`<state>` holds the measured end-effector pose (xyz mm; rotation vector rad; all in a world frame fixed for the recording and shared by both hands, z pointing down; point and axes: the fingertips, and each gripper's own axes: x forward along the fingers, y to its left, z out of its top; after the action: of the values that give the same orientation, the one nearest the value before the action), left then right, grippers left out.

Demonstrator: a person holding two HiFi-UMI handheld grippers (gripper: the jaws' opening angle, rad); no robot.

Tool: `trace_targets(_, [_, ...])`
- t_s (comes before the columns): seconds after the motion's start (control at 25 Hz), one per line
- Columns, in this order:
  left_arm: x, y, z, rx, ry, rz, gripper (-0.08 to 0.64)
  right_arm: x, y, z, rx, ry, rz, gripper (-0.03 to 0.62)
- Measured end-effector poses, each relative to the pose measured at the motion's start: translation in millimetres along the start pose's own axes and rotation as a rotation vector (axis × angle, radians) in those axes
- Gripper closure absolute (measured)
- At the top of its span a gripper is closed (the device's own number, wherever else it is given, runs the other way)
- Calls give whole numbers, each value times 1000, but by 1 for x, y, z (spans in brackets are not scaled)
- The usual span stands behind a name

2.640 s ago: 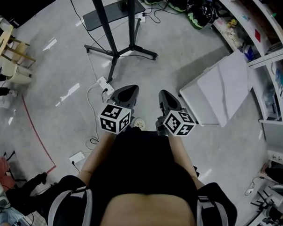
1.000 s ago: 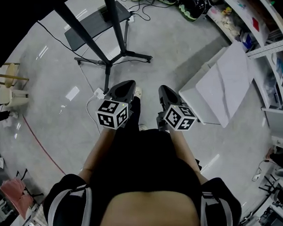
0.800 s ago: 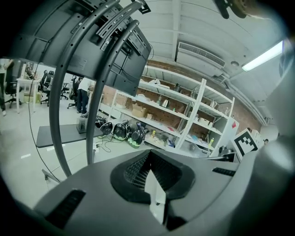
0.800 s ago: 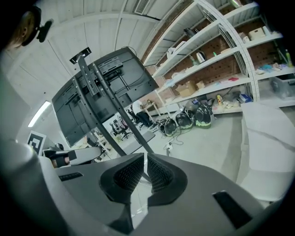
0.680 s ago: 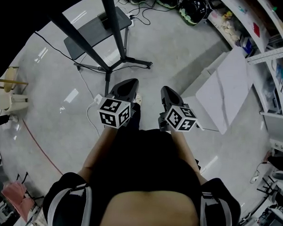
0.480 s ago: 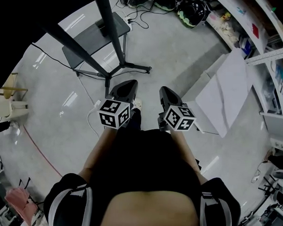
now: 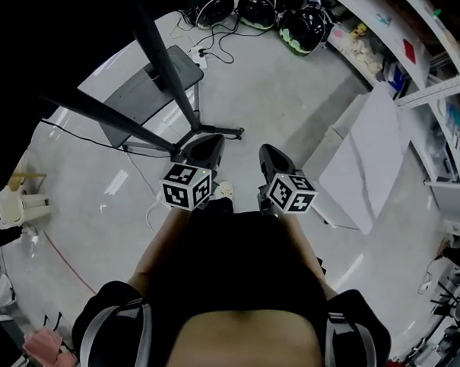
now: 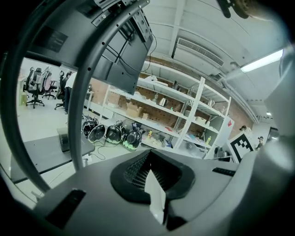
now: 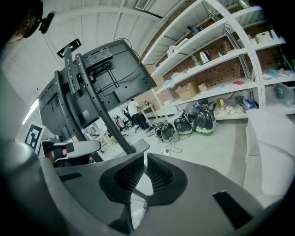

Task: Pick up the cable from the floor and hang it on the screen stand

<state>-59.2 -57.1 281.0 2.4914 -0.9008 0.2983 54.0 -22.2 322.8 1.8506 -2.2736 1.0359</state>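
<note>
The black screen stand (image 7: 155,58) rises at the upper left of the head view, and its base legs (image 7: 217,130) lie just ahead of my grippers. A thin white cable (image 7: 148,202) trails over the grey floor, left of my left gripper's cube. My left gripper (image 7: 209,146) and right gripper (image 7: 268,152) are held side by side at waist height, both shut and holding nothing. The left gripper view looks past the left gripper (image 8: 150,154) at the stand's curved pole (image 8: 87,92) and screen back (image 8: 124,50). The right gripper (image 9: 144,156) faces the stand (image 9: 103,115) too.
A grey shelf plate (image 7: 154,84) sits on the stand's base. A white board (image 7: 368,154) leans at the right, under shelving (image 7: 441,44). Several helmets (image 7: 260,9) and dark cables lie at the far wall. A stool (image 7: 23,204) stands at the left.
The person has walked toward the screen stand, so its base has come closer, up to the gripper tips. Both grippers kept their side-by-side pose and stayed shut.
</note>
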Motion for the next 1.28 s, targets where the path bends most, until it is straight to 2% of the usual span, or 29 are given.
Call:
trace_targets(0.4, [35,2,0,1,44,-43,552,26,-5,7,-52,44,51,566])
trace_targets(0.64, [62,3,-2,18,51,-52,552,48,-22,7,-84,92,73,566])
trace_targets(0.84, [94,9,-1,5,57,-51,552,68,-47,12,-148,144,83,566])
trace_targets(1.12, [135,29,-22,-10,84,-33,552,96,-93,5,-132,160,58,566])
trace_targets(1.28, [154,33,-43,-23,85,-61,552,106,-119,-7,-103,174,41,566])
